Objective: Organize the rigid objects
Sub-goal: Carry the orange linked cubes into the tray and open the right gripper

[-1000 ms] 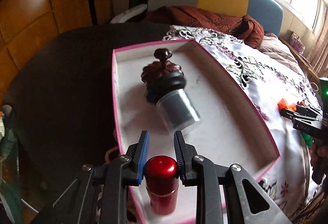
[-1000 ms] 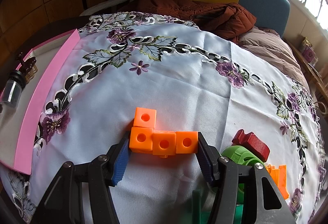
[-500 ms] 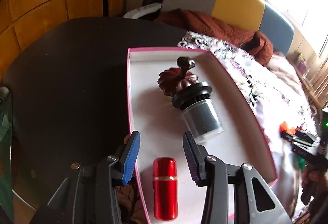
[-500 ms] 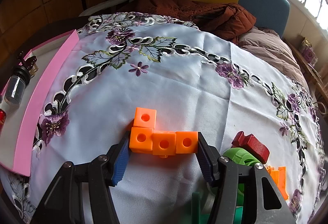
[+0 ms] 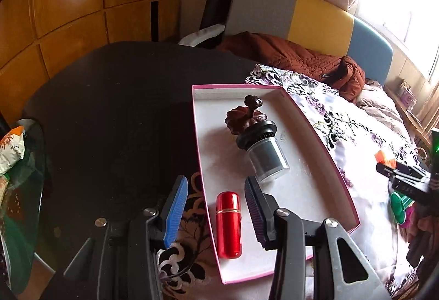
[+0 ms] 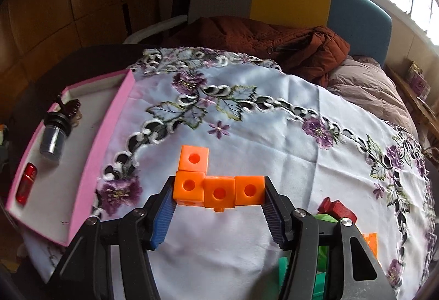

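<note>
The left gripper (image 5: pixel 216 206) has just spread, leaving the red cylinder (image 5: pixel 228 224) in the pink box's (image 5: pixel 315 129) near corner; the right gripper (image 6: pixel 218 208) pinches the orange blocks (image 6: pixel 218 188), next to go.

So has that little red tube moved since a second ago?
Yes. The red tube was upright between the left gripper's pads; their jaws have just been opening, and it now lies flat in the pink tray, near its front edge.

Glossy metal tube (image 5: pixel 228 224) – matt cardboard tray (image 5: pixel 315 184)
</note>
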Tool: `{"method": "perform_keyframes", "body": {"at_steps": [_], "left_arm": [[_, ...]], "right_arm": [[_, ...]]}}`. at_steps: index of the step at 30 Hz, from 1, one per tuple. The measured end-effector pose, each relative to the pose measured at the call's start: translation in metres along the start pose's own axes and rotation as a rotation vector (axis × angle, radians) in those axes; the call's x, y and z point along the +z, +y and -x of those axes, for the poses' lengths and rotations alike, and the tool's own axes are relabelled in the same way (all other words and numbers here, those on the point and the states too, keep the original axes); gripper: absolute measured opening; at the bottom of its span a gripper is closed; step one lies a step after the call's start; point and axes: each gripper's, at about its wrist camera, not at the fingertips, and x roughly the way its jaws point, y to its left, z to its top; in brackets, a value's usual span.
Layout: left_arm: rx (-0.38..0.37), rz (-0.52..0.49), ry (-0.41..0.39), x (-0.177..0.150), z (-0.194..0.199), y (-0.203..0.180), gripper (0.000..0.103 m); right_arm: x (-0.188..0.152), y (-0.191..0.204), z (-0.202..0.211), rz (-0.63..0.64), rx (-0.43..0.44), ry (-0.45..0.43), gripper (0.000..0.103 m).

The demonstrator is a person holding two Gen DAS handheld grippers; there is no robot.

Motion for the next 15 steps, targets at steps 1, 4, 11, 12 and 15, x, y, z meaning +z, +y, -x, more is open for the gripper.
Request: {"method": "perform_keyframes", "body": {"at_steps": [1,4,11,12,15], "left_arm": [[0.000,0.004,0.003,-0.001,0.000,0.002,0.043],[-0.002,0.017,0.004,-0.003,0.001,0.005,0.043],[-0.001,0.048,-0.018,-0.005,0.008,0.018,0.043],[0.001,0.053,-0.020,-0.005,0.009,0.020,0.043],[0.005,0.063,-0.019,-0.004,0.009,0.024,0.043]], "right_arm": [[0.002,0.009,0.005,0.007,0.024,-0.007,0.060],[0.008,0.044,0.018,0.067,0.085,-0.033,0.060],[0.011,0.136,0.014,0.248,0.288,0.058,0.060],[0.009,0.149,0.009,0.272,0.303,0.087,0.060],[0.003,0.174,-0.016,0.310,0.332,0.161,0.060]]}}
